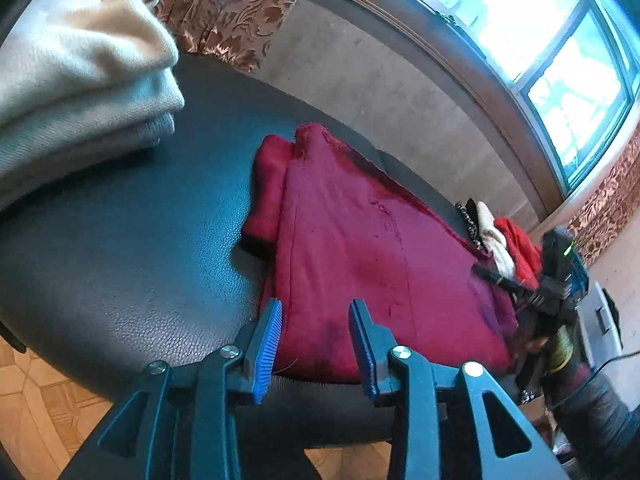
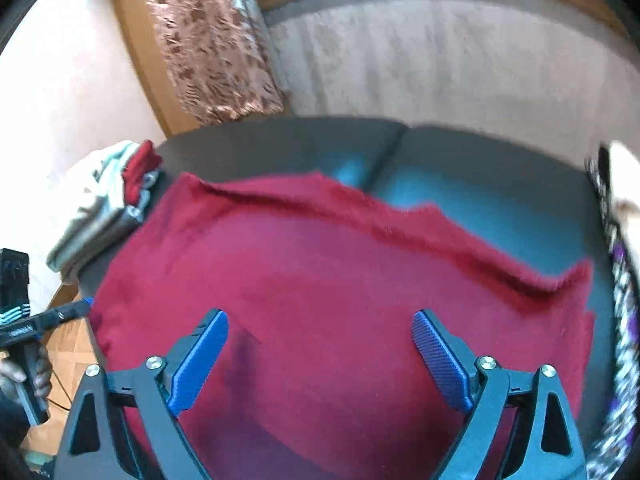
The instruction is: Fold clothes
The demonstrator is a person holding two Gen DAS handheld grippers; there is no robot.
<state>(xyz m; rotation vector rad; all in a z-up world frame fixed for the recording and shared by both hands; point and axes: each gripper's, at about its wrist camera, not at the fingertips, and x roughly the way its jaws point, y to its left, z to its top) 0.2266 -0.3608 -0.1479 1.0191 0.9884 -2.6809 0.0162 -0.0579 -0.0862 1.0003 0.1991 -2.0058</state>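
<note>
A dark red garment (image 1: 360, 248) lies partly folded on the black leather surface (image 1: 140, 240); it also fills the right wrist view (image 2: 320, 280). My left gripper (image 1: 316, 320) is open at the garment's near edge, jaws apart on either side of the edge, holding nothing. My right gripper (image 2: 320, 332) is wide open just above the garment's middle, empty. The right gripper also shows in the left wrist view (image 1: 552, 292) at the garment's far right side. The left gripper shows in the right wrist view (image 2: 60, 316) at the left edge.
A stack of folded cream clothes (image 1: 80, 80) sits at the left on the black surface; it shows in the right wrist view (image 2: 100, 208). A pile of unfolded clothes (image 1: 504, 240) lies at the right. A wall, window and patterned curtain (image 1: 224, 8) stand behind.
</note>
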